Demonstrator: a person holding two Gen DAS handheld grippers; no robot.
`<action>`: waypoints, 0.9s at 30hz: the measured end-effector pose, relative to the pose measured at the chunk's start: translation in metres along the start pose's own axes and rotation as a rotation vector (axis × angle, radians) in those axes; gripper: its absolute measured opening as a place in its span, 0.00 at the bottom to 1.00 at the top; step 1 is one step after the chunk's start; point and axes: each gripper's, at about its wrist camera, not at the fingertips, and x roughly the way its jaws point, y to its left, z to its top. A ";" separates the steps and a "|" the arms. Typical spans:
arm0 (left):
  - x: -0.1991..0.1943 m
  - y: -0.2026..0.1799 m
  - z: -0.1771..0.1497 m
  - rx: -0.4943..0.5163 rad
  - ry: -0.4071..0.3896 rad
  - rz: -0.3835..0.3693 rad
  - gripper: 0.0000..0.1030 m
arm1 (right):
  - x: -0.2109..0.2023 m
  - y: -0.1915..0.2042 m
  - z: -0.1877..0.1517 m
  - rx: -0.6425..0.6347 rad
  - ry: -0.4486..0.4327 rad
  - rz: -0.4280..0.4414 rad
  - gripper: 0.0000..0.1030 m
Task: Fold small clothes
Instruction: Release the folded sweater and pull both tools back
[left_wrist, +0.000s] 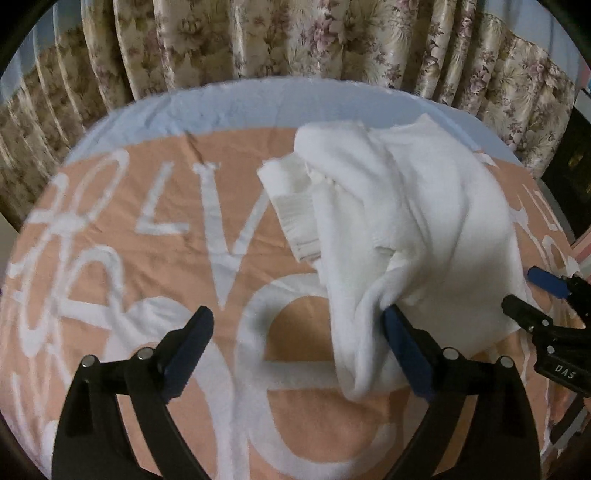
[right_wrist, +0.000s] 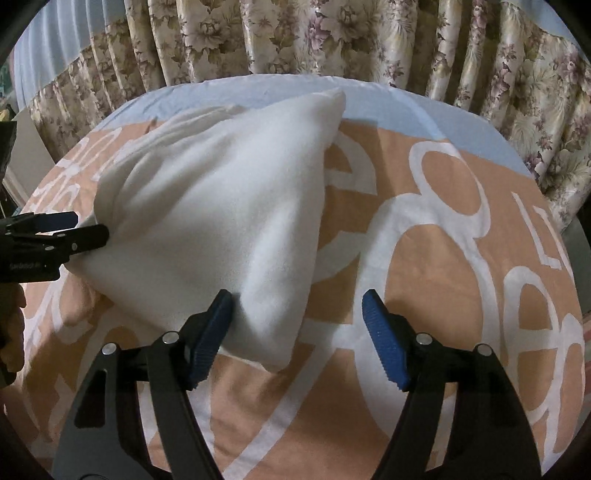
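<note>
A small white fleece garment (left_wrist: 406, 221) lies bunched on the peach bedspread (left_wrist: 147, 258), its ribbed cuff pointing left. My left gripper (left_wrist: 295, 325) stands open at the garment's near edge, with the right finger (left_wrist: 402, 339) touching the cloth and the left finger over bare bedspread. In the right wrist view the garment (right_wrist: 229, 206) rises like a tent. My right gripper (right_wrist: 297, 306) is open around its near corner; the left pad (right_wrist: 214, 325) touches the cloth and the right pad stands apart. Each view shows the other gripper at the garment's side (left_wrist: 532, 295) (right_wrist: 79, 227).
The bedspread (right_wrist: 443, 295) bears large white letters, and a light blue sheet (left_wrist: 240, 110) shows along the far edge. Floral curtains (right_wrist: 332, 37) hang close behind the bed. Dark furniture (left_wrist: 576, 177) stands at the far right.
</note>
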 end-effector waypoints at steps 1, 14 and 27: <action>-0.010 -0.003 0.000 0.011 -0.016 0.025 0.91 | -0.006 0.001 0.001 0.000 -0.011 0.004 0.70; -0.133 -0.006 -0.017 -0.019 -0.177 0.085 0.98 | -0.139 0.036 0.011 0.123 -0.245 -0.071 0.97; -0.183 -0.008 -0.057 -0.033 -0.218 0.134 0.98 | -0.170 0.070 -0.024 0.164 -0.234 -0.227 0.97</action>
